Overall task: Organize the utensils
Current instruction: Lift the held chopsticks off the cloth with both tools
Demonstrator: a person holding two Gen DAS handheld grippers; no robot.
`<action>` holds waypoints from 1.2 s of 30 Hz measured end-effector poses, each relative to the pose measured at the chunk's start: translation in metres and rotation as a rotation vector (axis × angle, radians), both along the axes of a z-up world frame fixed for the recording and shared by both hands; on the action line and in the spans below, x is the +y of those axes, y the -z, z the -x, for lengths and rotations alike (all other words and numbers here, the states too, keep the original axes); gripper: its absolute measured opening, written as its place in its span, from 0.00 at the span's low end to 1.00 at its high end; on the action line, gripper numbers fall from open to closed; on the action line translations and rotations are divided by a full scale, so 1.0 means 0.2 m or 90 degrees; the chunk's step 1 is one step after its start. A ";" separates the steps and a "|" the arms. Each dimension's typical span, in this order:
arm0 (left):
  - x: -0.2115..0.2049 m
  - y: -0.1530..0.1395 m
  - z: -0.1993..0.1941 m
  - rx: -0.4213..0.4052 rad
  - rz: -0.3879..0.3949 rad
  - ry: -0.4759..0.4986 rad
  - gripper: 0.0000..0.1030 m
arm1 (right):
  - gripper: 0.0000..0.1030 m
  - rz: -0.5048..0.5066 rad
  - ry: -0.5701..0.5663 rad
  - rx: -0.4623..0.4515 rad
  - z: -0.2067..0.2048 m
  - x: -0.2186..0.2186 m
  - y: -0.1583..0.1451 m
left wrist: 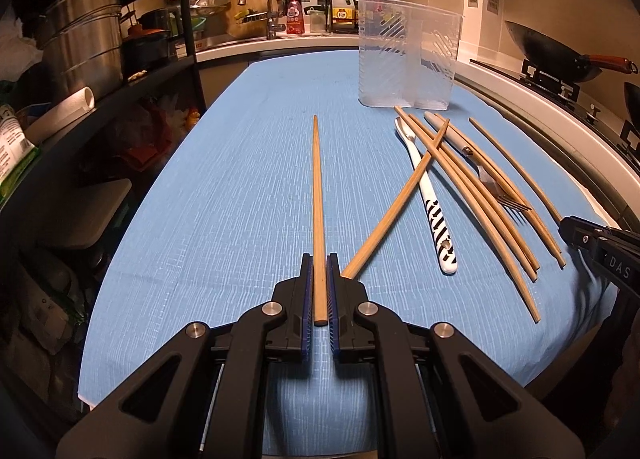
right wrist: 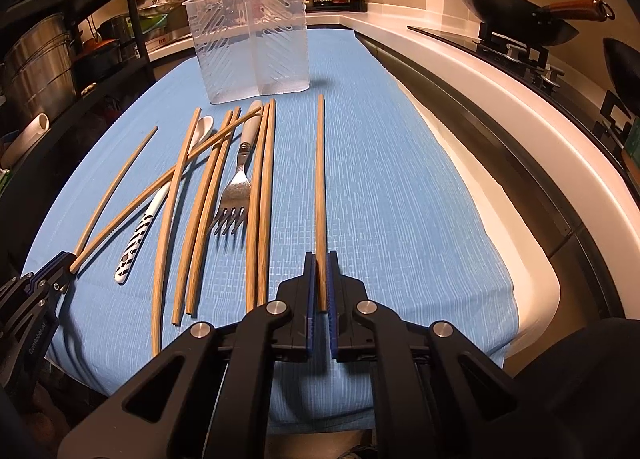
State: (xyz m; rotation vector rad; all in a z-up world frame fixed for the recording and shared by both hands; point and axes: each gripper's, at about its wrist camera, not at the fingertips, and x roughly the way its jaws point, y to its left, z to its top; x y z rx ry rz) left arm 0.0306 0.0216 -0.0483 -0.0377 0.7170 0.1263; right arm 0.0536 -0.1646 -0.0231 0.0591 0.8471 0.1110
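My left gripper [left wrist: 319, 263] is shut on a wooden chopstick [left wrist: 317, 195] that points straight ahead over the blue cloth. My right gripper [right wrist: 320, 261] is shut on another chopstick [right wrist: 320, 179], also pointing ahead. Between them lie several loose chopsticks [right wrist: 212, 195], a fork [right wrist: 234, 191] with a grey handle and a white spoon [right wrist: 138, 231] with black stripes. A clear plastic two-compartment holder [right wrist: 252, 43] stands upright at the far end, also in the left wrist view [left wrist: 408, 55]. The left gripper shows at the right wrist view's left edge [right wrist: 56, 267].
The blue cloth [right wrist: 400, 199] covers a narrow table. A white counter edge [right wrist: 520, 139] runs along the right with a wok [right wrist: 516, 15] on a stove. A dark shelf with steel pots [left wrist: 84, 39] stands left. A sink and bottles are at the back.
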 end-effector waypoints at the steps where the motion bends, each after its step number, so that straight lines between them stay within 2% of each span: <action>1: 0.00 0.00 0.00 0.000 0.000 0.000 0.07 | 0.06 0.001 0.000 0.000 0.00 0.00 0.00; 11: 0.01 -0.01 0.01 -0.001 0.011 -0.005 0.07 | 0.05 0.004 0.010 -0.005 0.01 0.00 -0.01; 20: 0.01 -0.05 0.03 -0.026 0.018 -0.005 0.07 | 0.05 -0.012 0.020 -0.032 0.03 -0.04 -0.05; 29: 0.04 -0.17 0.10 -0.090 0.045 -0.017 0.06 | 0.05 -0.036 0.030 -0.074 0.08 -0.07 -0.12; 36: 0.04 -0.29 0.16 -0.168 0.060 -0.008 0.07 | 0.05 -0.037 0.035 -0.151 0.14 -0.09 -0.24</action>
